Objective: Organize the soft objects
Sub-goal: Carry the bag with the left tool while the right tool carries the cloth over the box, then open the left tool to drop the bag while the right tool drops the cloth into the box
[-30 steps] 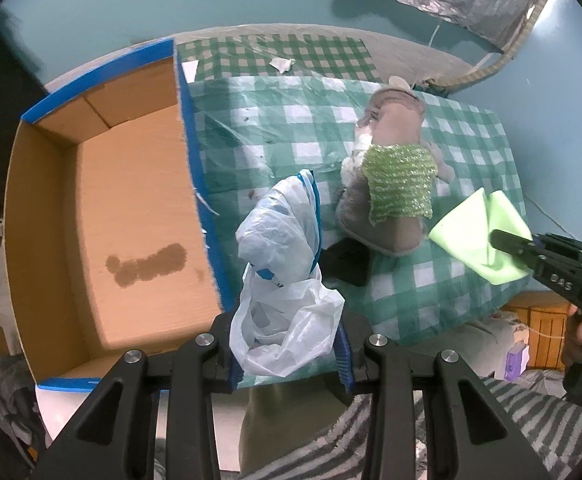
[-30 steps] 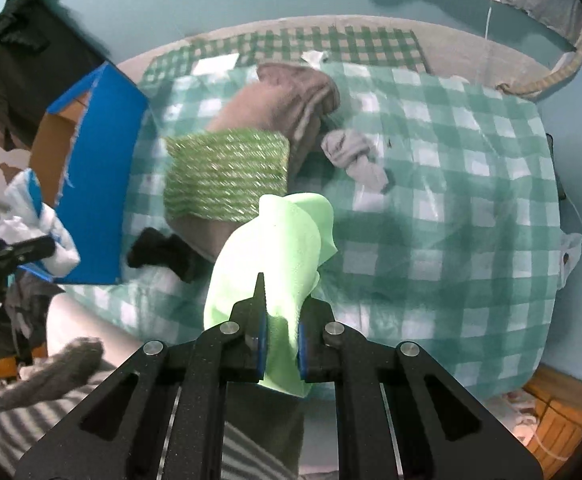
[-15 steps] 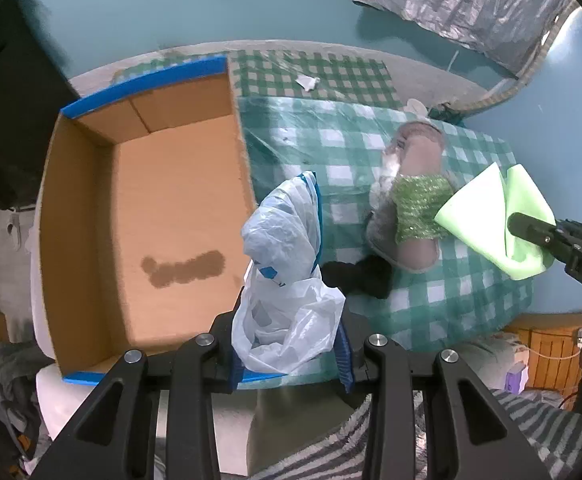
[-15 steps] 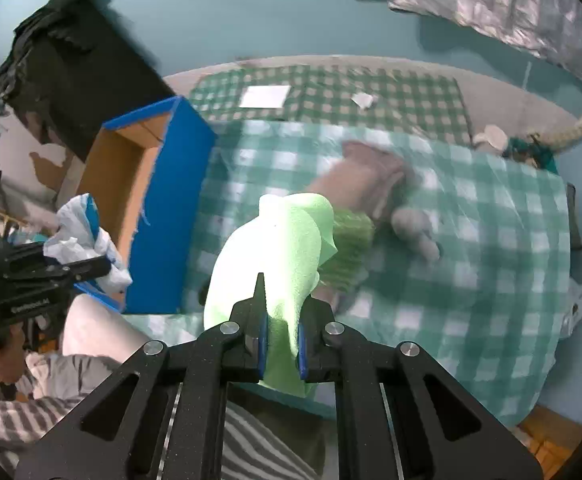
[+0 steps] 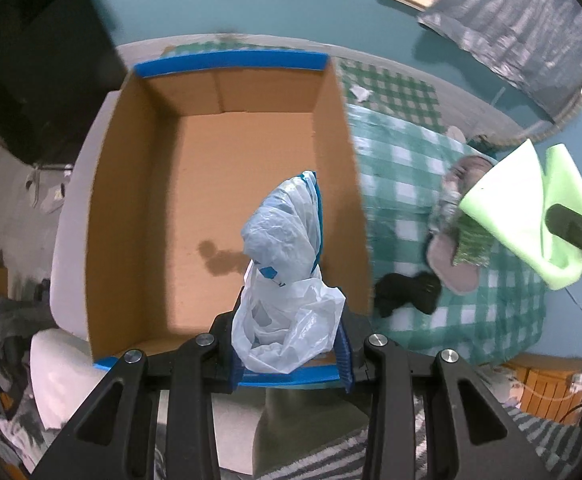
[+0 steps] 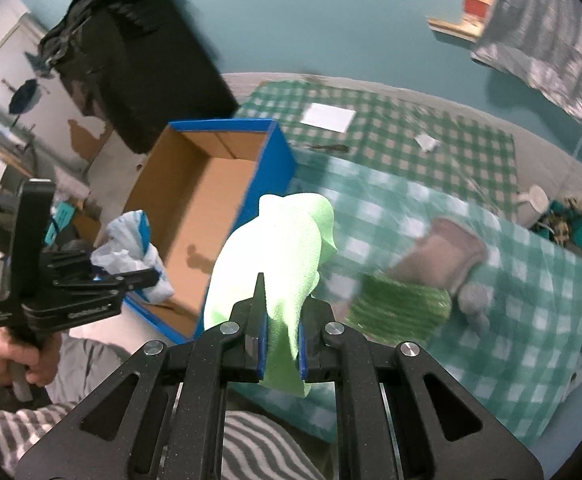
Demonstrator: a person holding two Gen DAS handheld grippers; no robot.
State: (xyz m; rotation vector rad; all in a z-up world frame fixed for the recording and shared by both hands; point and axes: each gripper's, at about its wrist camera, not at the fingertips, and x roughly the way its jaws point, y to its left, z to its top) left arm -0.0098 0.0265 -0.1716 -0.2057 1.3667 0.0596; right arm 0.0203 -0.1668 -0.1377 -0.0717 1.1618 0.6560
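My left gripper (image 5: 289, 340) is shut on a crumpled white plastic bag (image 5: 287, 272) with blue print and holds it above the near part of an open cardboard box (image 5: 219, 184) with blue edges. The box is empty inside. My right gripper (image 6: 281, 344) is shut on a light green cloth (image 6: 279, 256) and holds it in the air over the table, right of the box (image 6: 207, 196). The cloth (image 5: 531, 208) and the bag (image 6: 131, 248) each show in the other wrist view. A grey plush toy (image 6: 447, 252) in a green knit piece lies on the checked tablecloth.
A black soft item (image 5: 407, 292) lies on the green checked tablecloth (image 5: 403, 168) by the box's right wall. A small grey soft piece (image 6: 475, 300) lies beside the plush toy. A black cabinet (image 6: 139, 72) stands behind the box. Paper scraps (image 6: 327, 116) lie on the far cloth.
My left gripper has carried the bag leftward from the table's edge to over the box. My right gripper has lifted the green cloth off the table and moved it left toward the box.
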